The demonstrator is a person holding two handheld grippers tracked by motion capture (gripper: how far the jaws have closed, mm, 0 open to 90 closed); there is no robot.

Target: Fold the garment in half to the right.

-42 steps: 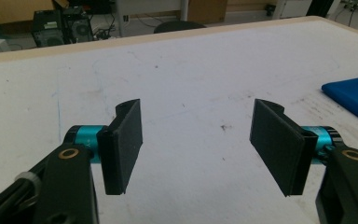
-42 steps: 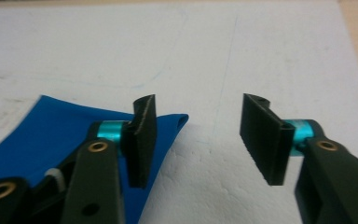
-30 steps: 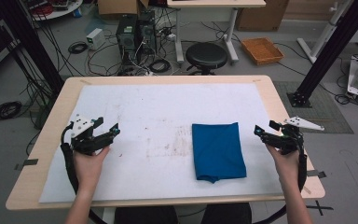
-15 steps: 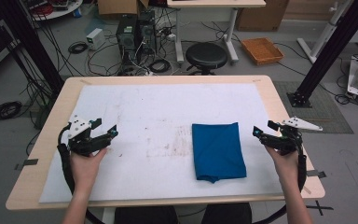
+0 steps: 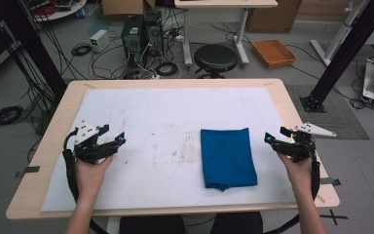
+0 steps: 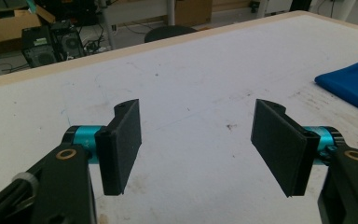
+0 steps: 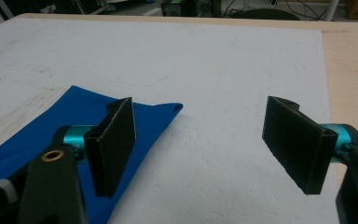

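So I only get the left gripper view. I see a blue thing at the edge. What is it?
Observer: A folded blue cloth, lying flat on the white sheet, nearer the right gripper than the left gripper.
Operator: Is the other gripper grabbing it?
Observer: No. In the right gripper view its jaws stand wide open with nothing between them; one jaw is over the cloth's corner.
Operator: Is anything else on the table?
Observer: From the high view, just the cloth and some brownish marks on the sheet.
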